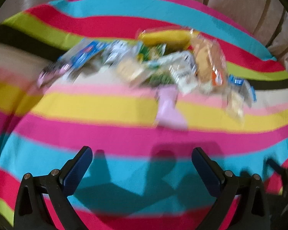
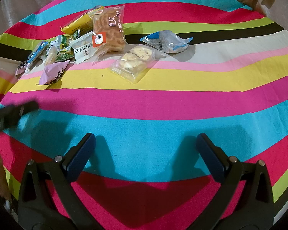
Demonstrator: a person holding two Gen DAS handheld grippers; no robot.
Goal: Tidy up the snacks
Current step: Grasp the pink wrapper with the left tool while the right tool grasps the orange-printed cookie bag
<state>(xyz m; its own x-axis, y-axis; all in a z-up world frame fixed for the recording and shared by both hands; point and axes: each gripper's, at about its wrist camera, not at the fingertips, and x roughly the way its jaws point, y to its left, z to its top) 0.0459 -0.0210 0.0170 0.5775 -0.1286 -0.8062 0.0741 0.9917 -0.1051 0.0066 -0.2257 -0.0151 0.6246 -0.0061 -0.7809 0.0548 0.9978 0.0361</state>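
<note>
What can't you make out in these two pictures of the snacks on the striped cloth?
- Left wrist view: motion blur smears the snack pile; no print or packet edges are readable.
- Right wrist view: the green pea packet lies partly under neighbouring packets.
- Right wrist view: the left hand-held gripper is blurred and cut by the left edge.
- The blue-ended clear packet's contents are too small to identify.

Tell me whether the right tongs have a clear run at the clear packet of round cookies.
Probably yes. The right tongs are open and empty, and only bare striped cloth lies between them and the cookie packet, which sits apart from the pile.
</note>
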